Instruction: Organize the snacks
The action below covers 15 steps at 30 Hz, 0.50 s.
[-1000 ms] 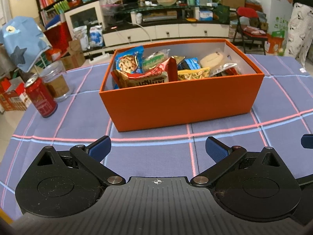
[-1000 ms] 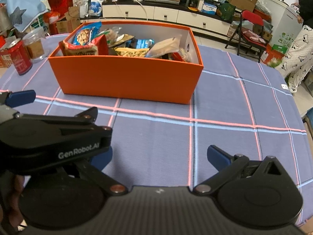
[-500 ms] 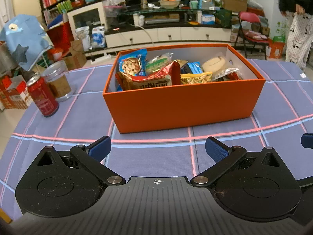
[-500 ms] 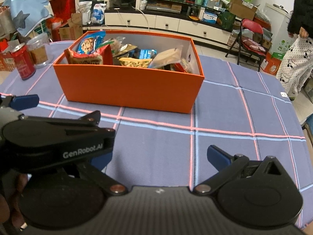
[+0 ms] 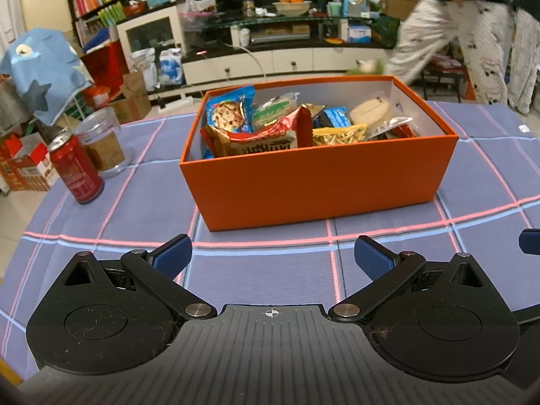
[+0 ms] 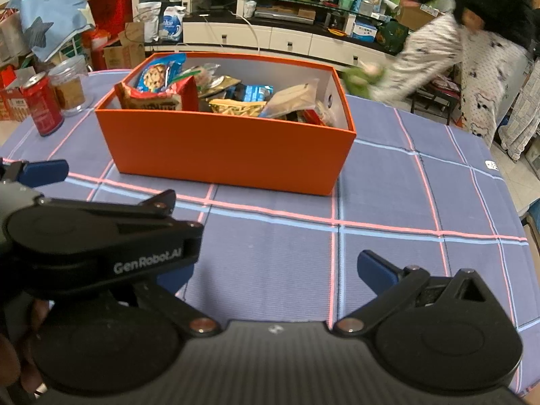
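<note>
An orange box stands on the blue checked tablecloth and holds several snack packets: a blue cookie bag, a red bag, a yellow packet. It also shows in the right wrist view. My left gripper is open and empty, on the near side of the box, above the cloth. My right gripper is open and empty, to the right of the left one, whose body covers its left finger.
A red can and a glass jar stand at the table's left. A person in patterned pyjamas walks behind the table at right. Cluttered shelves and a TV cabinet stand beyond.
Both grippers have pulled back and risen slightly from the box, still open. The person behind the table has walked leftward into view.
</note>
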Tool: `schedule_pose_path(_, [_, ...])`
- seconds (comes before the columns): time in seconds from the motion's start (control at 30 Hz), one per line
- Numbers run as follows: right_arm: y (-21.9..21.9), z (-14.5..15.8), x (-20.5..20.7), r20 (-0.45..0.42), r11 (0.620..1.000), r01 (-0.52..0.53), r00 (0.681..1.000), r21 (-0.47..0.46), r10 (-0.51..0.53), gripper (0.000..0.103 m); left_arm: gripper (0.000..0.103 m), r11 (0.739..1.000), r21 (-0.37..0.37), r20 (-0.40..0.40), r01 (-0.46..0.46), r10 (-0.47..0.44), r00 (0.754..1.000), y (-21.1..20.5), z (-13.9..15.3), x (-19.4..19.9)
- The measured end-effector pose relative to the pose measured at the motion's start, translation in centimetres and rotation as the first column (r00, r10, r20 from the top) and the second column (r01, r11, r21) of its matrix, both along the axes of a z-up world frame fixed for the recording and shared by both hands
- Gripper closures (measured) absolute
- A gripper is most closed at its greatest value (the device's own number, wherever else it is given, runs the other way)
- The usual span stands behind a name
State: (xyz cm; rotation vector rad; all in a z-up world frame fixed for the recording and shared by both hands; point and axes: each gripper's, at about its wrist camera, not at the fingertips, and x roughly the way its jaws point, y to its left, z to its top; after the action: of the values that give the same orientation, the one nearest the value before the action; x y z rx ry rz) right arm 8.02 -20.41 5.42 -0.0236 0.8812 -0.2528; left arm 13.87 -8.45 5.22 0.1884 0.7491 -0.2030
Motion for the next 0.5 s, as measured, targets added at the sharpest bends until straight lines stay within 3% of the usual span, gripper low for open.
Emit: schedule_pose_path(0.5, [0.15, -0.15, -0.10, -0.005, 1.000, -0.008, 1.000, -0.002, 0.007, 0.001, 0.022, 1.000, 0.007, 0.003, 0.006, -0.007, 1.000, 0.10, -0.12, -0.02])
